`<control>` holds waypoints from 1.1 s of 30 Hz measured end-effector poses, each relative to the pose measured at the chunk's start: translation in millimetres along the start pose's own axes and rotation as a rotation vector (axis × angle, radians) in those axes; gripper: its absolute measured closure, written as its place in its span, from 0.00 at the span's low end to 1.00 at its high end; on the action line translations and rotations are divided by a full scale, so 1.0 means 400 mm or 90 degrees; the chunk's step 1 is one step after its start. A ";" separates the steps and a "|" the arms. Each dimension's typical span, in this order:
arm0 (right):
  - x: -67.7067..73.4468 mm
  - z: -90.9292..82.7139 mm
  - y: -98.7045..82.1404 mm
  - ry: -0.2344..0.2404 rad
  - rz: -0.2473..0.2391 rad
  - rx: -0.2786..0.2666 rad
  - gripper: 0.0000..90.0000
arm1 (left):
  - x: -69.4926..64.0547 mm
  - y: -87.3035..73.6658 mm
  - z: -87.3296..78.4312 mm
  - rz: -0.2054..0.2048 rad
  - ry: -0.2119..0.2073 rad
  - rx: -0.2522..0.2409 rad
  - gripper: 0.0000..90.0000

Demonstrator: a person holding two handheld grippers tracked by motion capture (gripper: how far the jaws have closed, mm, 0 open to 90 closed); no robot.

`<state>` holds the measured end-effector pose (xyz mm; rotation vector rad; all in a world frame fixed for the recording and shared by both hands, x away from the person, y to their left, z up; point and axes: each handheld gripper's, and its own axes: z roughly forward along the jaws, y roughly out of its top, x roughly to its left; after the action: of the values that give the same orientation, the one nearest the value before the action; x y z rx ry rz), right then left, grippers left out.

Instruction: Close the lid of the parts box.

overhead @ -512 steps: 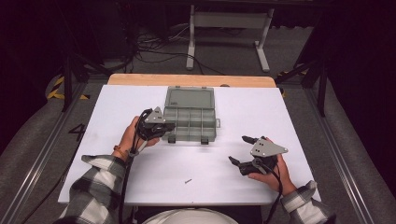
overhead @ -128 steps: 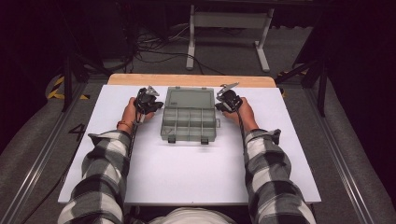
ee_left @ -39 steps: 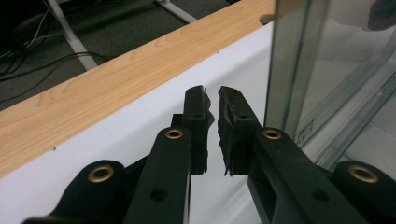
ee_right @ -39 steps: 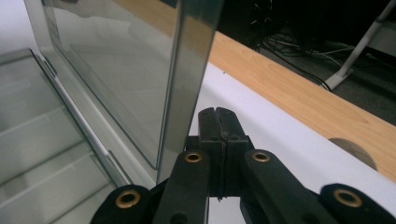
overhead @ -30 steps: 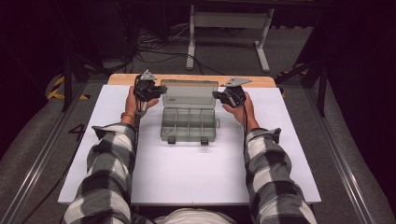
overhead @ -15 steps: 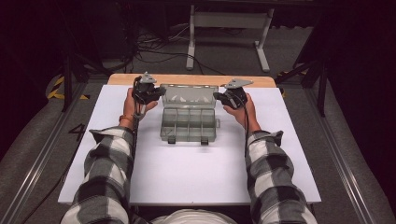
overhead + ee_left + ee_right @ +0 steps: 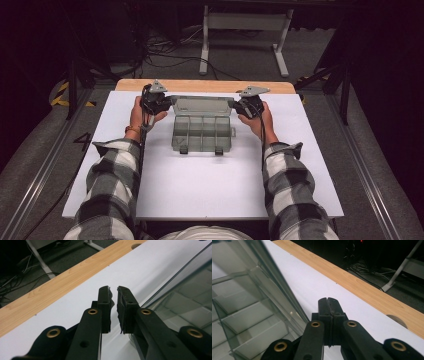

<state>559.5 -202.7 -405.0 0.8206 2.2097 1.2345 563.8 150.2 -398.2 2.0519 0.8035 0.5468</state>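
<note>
A clear plastic compartment box (image 7: 202, 134) lies on the white tabletop (image 7: 200, 190) with its lid (image 7: 201, 106) swung up and back. My left gripper (image 7: 169, 102) is at the lid's left far corner. In the left gripper view its jaws (image 7: 113, 290) stand almost together with a thin slit and nothing in it, the lid's edge (image 7: 175, 277) just to their right. My right gripper (image 7: 234, 106) is at the lid's right far corner. Seen in the right gripper view, it (image 7: 328, 301) is shut on nothing, beside the raised lid (image 7: 262, 277) and the box's compartments (image 7: 242, 315).
A bare wooden strip (image 7: 200, 85) runs along the table's far edge. Beyond it, a white stand (image 7: 245, 22) and cables lie on the dark floor. Both forearms in checked sleeves (image 7: 112, 175) rest either side of the box.
Since a few seconds ago both hands moved to the box's far corners and the lid went from flat to raised. Over the last second nothing visibly moved.
</note>
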 end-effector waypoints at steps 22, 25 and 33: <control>0.014 -0.026 0.008 -0.004 -0.011 -0.008 0.99 | -0.025 0.018 -0.038 0.042 0.005 0.004 0.92; 0.017 -0.032 0.010 -0.002 -0.013 -0.012 0.99 | -0.025 0.016 -0.044 0.044 0.005 0.004 0.92; 0.016 -0.045 0.007 -0.001 -0.015 -0.014 0.99 | -0.029 0.018 -0.063 0.059 0.010 0.003 0.92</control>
<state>544.2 -207.6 -394.8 0.7838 2.1938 1.2438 542.4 152.7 -379.4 2.0994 0.7216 0.6148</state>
